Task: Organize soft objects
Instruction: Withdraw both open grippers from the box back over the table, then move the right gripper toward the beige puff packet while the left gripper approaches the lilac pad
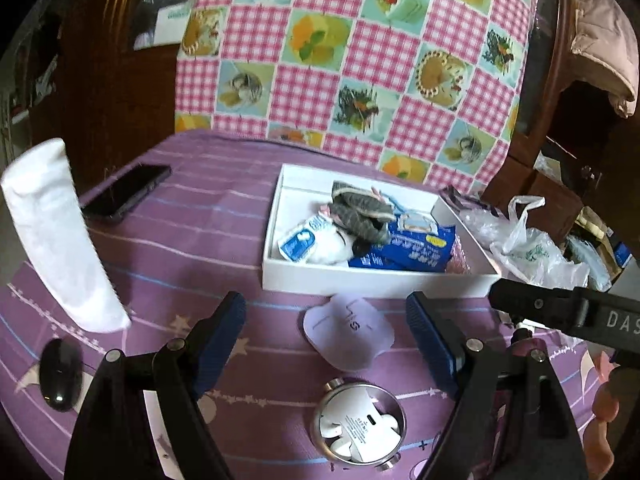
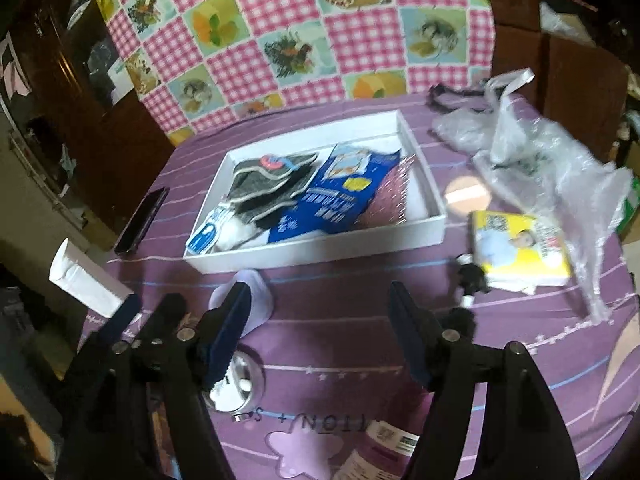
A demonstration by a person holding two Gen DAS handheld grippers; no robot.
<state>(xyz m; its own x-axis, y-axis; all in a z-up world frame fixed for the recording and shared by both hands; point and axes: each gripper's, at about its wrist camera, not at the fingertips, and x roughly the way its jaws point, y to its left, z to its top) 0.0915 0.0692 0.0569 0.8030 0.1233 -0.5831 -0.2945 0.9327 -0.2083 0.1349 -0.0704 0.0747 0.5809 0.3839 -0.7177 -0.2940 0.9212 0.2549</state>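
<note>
A white tray (image 1: 376,280) on the purple tablecloth holds grey socks (image 1: 360,210), blue tissue packs (image 1: 412,250) and a white soft item (image 1: 332,250); the tray also shows in the right wrist view (image 2: 320,248). My left gripper (image 1: 326,330) is open, just short of a pale lilac pad (image 1: 348,334) in front of the tray. My right gripper (image 2: 320,320) is open and empty above the cloth; the lilac item (image 2: 256,292) lies by its left finger. A yellow tissue pack (image 2: 520,248) lies right of the tray.
A white sock-like item (image 1: 60,232), a black phone (image 1: 124,194) and a black mouse (image 1: 60,376) lie at left. A metal cup with white items (image 1: 360,428) stands near. Crumpled plastic bags (image 2: 540,160) lie at right. A checkered cloth (image 1: 352,56) hangs behind.
</note>
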